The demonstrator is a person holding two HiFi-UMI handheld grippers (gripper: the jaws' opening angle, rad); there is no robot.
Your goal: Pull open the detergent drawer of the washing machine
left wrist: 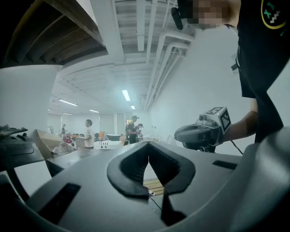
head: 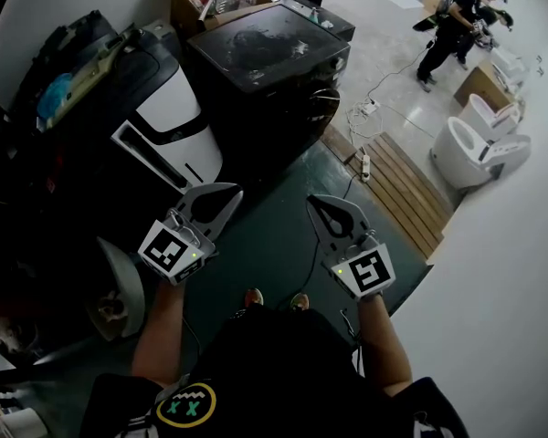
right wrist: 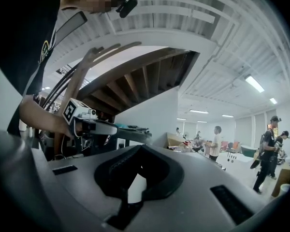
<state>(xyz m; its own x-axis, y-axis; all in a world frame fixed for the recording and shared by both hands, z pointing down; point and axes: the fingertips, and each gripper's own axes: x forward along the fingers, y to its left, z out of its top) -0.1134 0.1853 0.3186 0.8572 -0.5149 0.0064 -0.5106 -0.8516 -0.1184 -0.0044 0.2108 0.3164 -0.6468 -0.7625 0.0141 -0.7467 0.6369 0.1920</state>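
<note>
- Far left there's a white-and-black appliance (head: pixel 169 117). It doesn't look like the target, so I'd ignore it.
- Left claw (head: pixel 230 194) is held level with its jaws pinched together and nothing in them, well short of any machine.
- The black washing machine (head: pixel 267 55) sits straight ahead. Its front is so dark that I can't pick out the detergent drawer from here. My guess is it's on the upper front.
- Right claw (head: pixel 316 204) is likewise closed, empty and level.
- My take: step in closer and spread one claw's jaws before reaching. Hook the drawer's lip squarely, then pull straight back toward yourself with no sideways yank.
- Mind the power strip (head: pixel 365 164) beside the wooden slats (head: pixel 404 194) on the right while walking up.
</note>
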